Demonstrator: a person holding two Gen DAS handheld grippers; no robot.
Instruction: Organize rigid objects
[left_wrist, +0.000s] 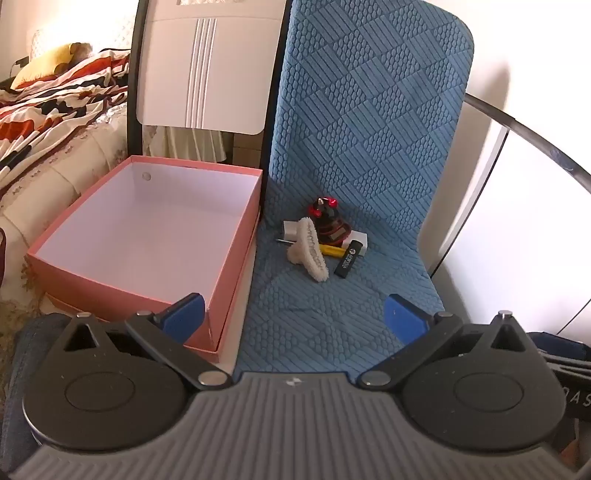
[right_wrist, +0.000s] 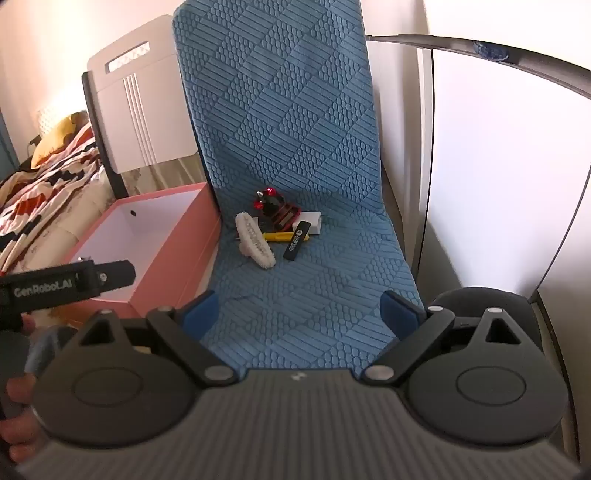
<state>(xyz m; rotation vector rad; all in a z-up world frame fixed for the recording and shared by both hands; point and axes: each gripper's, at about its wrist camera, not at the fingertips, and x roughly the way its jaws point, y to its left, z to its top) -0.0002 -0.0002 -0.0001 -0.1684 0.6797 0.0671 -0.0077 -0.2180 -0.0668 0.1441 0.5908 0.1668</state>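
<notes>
A small pile lies on the blue quilted mat (left_wrist: 332, 317) (right_wrist: 306, 295): a cream hair claw (left_wrist: 312, 249) (right_wrist: 255, 243), a black stick with white print (left_wrist: 349, 260) (right_wrist: 296, 240), a yellow bar (left_wrist: 331, 250) (right_wrist: 275, 236), a red-and-black toy (left_wrist: 327, 221) (right_wrist: 273, 206), a white block (left_wrist: 360, 238) (right_wrist: 310, 219) and a white plug (left_wrist: 291, 227). The pink box (left_wrist: 147, 236) (right_wrist: 155, 229) stands to their left, holding nothing. My left gripper (left_wrist: 293, 317) and right gripper (right_wrist: 301, 312) are both open, short of the pile, nothing between their fingers.
A bed with a striped quilt (left_wrist: 48, 107) (right_wrist: 40, 177) lies left of the box. A white panel (left_wrist: 207, 62) (right_wrist: 144, 107) stands behind it. The mat runs up a backrest. A white cabinet (right_wrist: 498, 166) with a dark rail is on the right. The left handle (right_wrist: 66, 284) crosses the box's near side.
</notes>
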